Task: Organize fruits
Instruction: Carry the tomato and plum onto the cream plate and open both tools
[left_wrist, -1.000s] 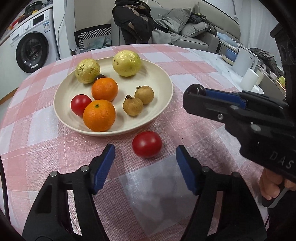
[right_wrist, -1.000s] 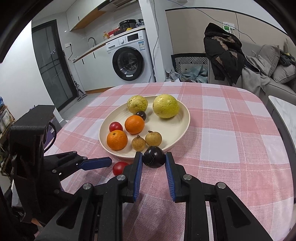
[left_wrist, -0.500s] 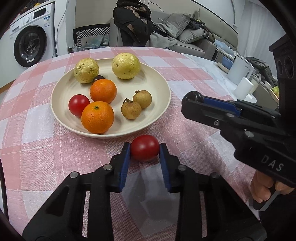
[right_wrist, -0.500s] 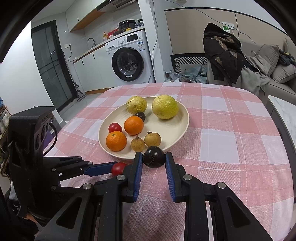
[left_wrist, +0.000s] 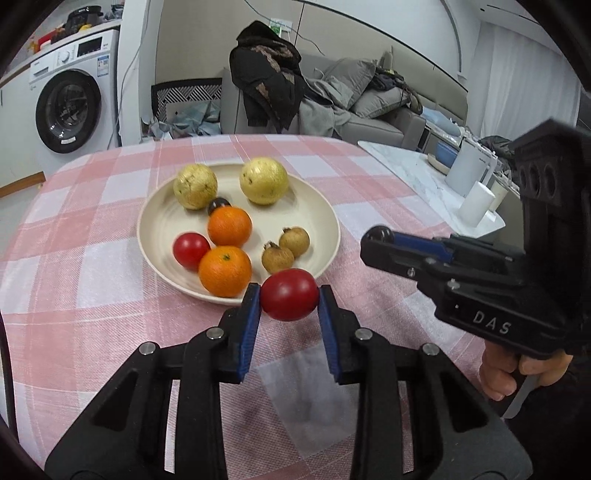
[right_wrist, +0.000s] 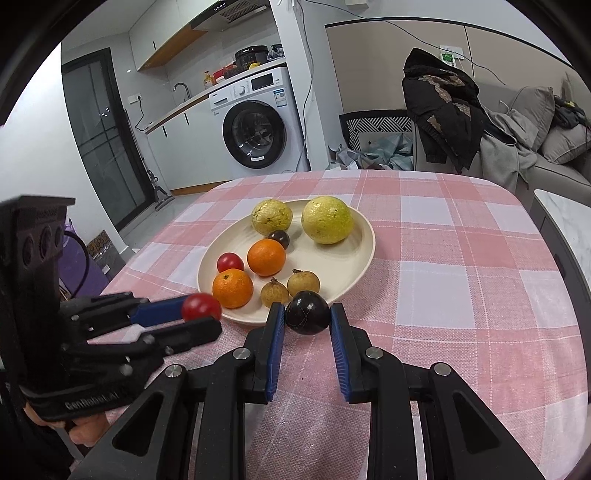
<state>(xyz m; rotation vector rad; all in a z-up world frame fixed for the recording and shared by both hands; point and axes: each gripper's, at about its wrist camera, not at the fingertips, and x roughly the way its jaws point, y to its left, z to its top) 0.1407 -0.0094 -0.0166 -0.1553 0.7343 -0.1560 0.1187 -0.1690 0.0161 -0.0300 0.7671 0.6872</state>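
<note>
A cream plate (left_wrist: 317, 210) (right_wrist: 360, 251) on the pink checked tablecloth holds two yellow guavas, two oranges, a red tomato (left_wrist: 191, 250), two brown longans and a small dark fruit. My left gripper (left_wrist: 289, 301) is shut on a second red tomato (left_wrist: 290, 299) (right_wrist: 201, 306), held above the cloth at the plate's near rim. My right gripper (right_wrist: 307, 314) is shut on a dark purple round fruit (right_wrist: 307, 312) just in front of the plate's near edge; it also shows in the left wrist view (left_wrist: 382, 236).
A marble side table (left_wrist: 424, 177) with white cups stands to the right of the table. A washing machine (right_wrist: 258, 122), a chair with a black jacket (right_wrist: 439, 99) and a grey sofa (left_wrist: 373, 110) lie beyond the far edge.
My left gripper closed on the red tomato that lay on the cloth and lifted it toward the plate's near rim. My right gripper kept hold of the dark fruit and barely moved.
</note>
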